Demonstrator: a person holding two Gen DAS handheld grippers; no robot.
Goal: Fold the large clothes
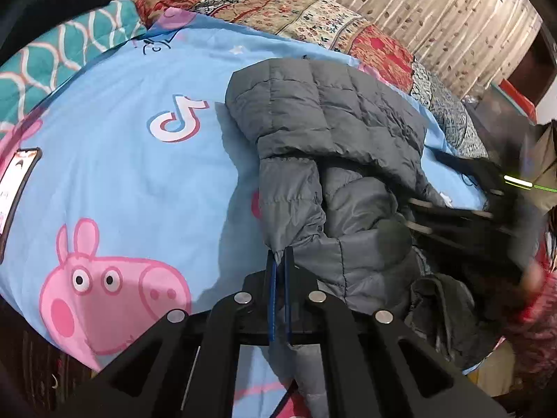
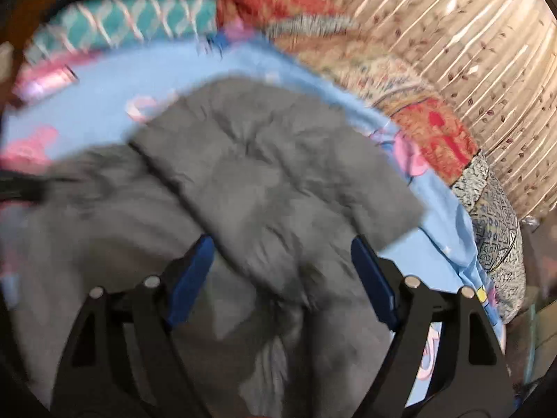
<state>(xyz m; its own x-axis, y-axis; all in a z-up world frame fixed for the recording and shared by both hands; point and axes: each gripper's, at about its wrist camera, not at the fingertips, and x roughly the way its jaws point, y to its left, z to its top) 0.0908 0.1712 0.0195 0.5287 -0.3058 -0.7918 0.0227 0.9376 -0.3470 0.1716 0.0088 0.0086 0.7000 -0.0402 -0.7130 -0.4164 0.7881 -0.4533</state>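
Note:
A grey quilted puffer jacket (image 1: 327, 132) lies bunched on a light blue cartoon bedsheet (image 1: 115, 174). My left gripper (image 1: 280, 257) is shut on the jacket's near edge, a fold of grey fabric pinched between its blue pads. In the right wrist view the jacket (image 2: 264, 160) fills the middle, blurred by motion. My right gripper (image 2: 282, 247) is open, its blue pads (image 2: 195, 271) wide apart just above the jacket, holding nothing. The right gripper shows blurred at the right edge of the left wrist view (image 1: 494, 202).
A patchwork quilt (image 1: 313, 17) and a teal patterned blanket (image 1: 62, 48) lie along the far side of the bed. A beige curtain (image 1: 435, 7) hangs behind. A phone (image 1: 14, 188) lies on the sheet at far left. Dark clothing (image 1: 442, 313) is heaped at the jacket's near right.

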